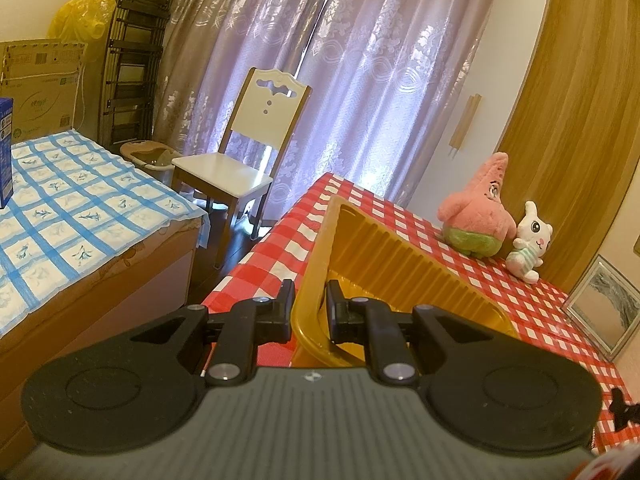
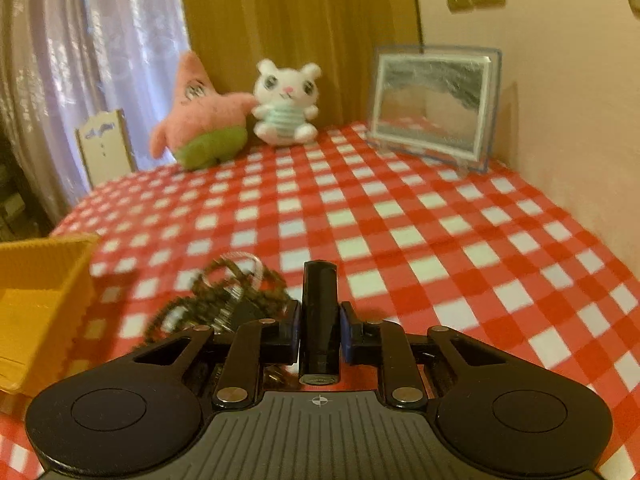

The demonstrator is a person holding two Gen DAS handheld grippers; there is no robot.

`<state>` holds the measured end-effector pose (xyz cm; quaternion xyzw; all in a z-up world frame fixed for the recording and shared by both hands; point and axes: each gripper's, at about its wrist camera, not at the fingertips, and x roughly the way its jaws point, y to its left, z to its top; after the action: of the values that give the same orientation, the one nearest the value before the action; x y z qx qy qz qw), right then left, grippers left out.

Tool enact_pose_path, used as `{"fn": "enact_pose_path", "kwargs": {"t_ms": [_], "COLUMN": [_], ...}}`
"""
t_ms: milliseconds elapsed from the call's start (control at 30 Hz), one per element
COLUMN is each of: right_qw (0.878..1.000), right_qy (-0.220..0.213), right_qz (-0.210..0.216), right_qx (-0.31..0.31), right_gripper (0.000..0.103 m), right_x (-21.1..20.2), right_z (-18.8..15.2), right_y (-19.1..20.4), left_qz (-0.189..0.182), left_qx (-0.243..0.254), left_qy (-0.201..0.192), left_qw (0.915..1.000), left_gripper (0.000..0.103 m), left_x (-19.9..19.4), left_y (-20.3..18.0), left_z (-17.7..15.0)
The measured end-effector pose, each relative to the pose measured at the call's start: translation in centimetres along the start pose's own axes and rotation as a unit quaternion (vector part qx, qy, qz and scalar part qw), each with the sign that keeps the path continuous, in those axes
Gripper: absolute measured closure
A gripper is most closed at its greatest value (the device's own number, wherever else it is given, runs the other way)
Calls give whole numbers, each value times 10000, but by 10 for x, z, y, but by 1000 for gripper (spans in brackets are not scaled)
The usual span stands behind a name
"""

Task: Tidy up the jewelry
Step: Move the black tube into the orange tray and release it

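Observation:
A golden ribbed plastic tray (image 1: 400, 256) is tipped up on edge over the red-checked table. My left gripper (image 1: 311, 300) is shut on its near rim, one finger inside the wall and one outside. In the right wrist view the same tray (image 2: 36, 288) shows at the left edge. My right gripper (image 2: 320, 316) is shut on a black cylindrical tube (image 2: 319, 300) that lies lengthwise between the pads, just above the cloth. A blurred heap of jewelry (image 2: 224, 296), dark beaded chains and a clear bangle, lies on the cloth just left of the right fingers.
A pink starfish plush (image 2: 200, 128), a white animal plush (image 2: 286, 108) and a framed picture (image 2: 434, 104) stand at the back of the table (image 2: 400, 220), against the wall. Left of the table are a white chair (image 1: 240, 160) and a bed (image 1: 80, 208).

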<state>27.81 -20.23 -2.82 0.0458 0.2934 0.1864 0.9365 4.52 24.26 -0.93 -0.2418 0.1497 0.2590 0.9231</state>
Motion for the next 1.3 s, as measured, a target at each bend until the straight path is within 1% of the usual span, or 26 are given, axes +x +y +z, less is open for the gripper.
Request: {"fn": "enact_pose_path", "kwargs": {"t_ms": [100,167,233,333,400,433,600,667,733,900,1000,1100,1167,1300], "right_qw": [9986,9951,9882,9740,9654,9624,9573,9566,9553,9540,9538,9547,9570,9678], "right_qy": [-162,-200,-181,1,188,297,957,1088,1123,1004,825,626,541,397], "right_qz": [470,905,1447,2185,2512,2598,2590,2571,2622,2748,2810,2831,2767,2424], "right_qx": [-163,-332,-465,-594,-669,-738,-859,-832,-774,-657,-674,-674,-681,-544], "right_gripper": [83,83,83,83,83,83,83,83,83,83,81,81,81,81], "right_x": [-12,-17,-21,-17,-11,-6,23,32,37,39,31,14,2,-19], "right_z": [9,12,12,9,5,3,-16,-21,-25,-28,-26,-26,-28,-36], "right_y": [26,53,82,129,159,172,220,229,235,243,241,228,215,174], "left_qz": [-6,4,10,13,5,6,-24,-30,-37,-17,5,5,13,29], "left_qx": [11,15,-5,-32,-34,-32,-51,-48,-44,-95,-99,-112,-115,-101], "left_qy": [-8,-4,15,33,38,35,25,19,15,48,58,30,21,23], "left_qw": [10000,10000,10000,10000,10000,10000,10000,10000,10000,9999,9999,9999,9999,9999], "left_gripper": [89,89,89,89,89,89,89,89,89,89,89,89,89,89], "left_x": [-1,-1,-1,-3,-2,-2,-2,-2,-2,-2,-2,-4,-4,-4], "left_y": [4,2,1,8,4,3,2,-1,-2,0,-3,-5,-5,-6], "left_z": [0,-1,-2,-2,-2,-3,-2,-2,-2,-2,-2,-3,-3,-4]}}
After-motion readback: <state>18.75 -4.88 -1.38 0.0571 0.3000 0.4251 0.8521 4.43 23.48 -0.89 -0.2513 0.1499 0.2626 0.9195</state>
